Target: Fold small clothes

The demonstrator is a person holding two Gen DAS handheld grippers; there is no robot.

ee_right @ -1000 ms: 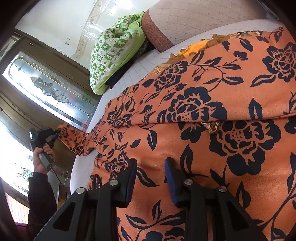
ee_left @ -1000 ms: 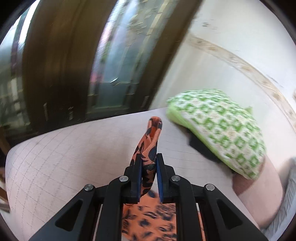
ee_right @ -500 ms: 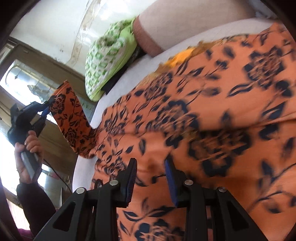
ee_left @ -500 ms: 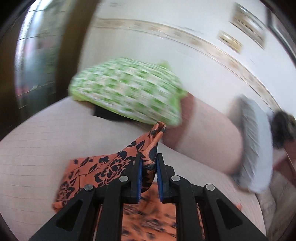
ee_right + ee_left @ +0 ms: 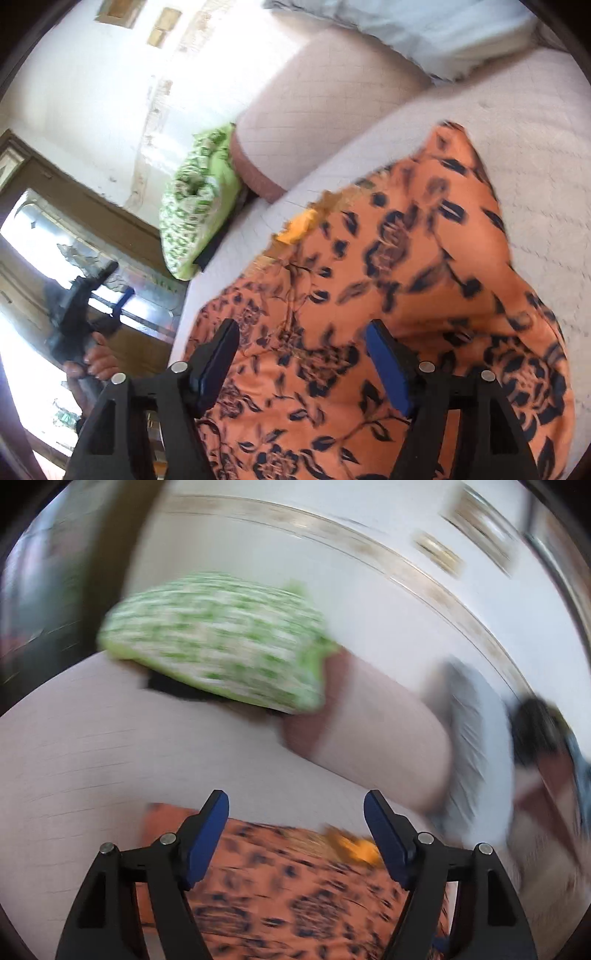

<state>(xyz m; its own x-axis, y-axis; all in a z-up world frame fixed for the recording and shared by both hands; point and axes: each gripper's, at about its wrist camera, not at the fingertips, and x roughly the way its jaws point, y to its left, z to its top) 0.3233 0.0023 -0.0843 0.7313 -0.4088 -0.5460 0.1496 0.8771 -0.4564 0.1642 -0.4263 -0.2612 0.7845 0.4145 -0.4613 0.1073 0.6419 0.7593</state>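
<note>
Opening just now – L gripper (image 5: 295,812) wide, empty | R gripper (image 5: 303,339) wide, over orange garment (image 5: 424,266)

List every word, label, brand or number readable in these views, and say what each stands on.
None can be read.
Orange floral garment: pattern only, no label showing.
Green patterned pillow: pattern only, blurred.
Wall frames: too blurred to tell whether they carry text.

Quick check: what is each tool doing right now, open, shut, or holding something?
Left tool: open, jaws just opened, nothing between them; the orange floral garment lies below.
Right tool: open, jaws just opened wider, holding nothing, above the same garment.
</note>
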